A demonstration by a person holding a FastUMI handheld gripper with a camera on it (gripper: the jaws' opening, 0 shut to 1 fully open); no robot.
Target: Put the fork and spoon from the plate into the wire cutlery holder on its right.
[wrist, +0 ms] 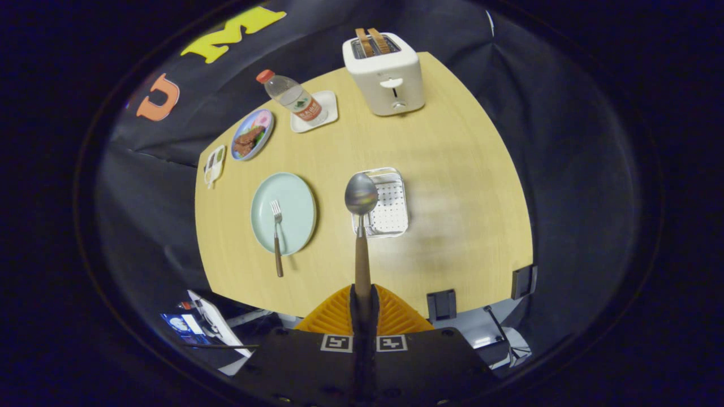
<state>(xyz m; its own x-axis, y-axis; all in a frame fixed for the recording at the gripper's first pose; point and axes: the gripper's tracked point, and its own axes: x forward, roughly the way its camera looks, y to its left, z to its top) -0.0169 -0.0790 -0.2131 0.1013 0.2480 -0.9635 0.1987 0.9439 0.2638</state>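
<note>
Both fingers of the gripper (362, 299) pinch the spoon (361, 226) by its wooden handle, bowl pointing straight ahead at frame centre, its long axis overlapping the wire cutlery holder's (390, 203) left edge. Left of centre, the fork (276, 237) lies on the plate (294, 198), handle overhanging its near rim

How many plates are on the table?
2. The pale green plate with the fork lies left of the wire cutlery holder. The colourful plate of food sits farther back, beside the bottle. The gripper holds the spoon.
</note>
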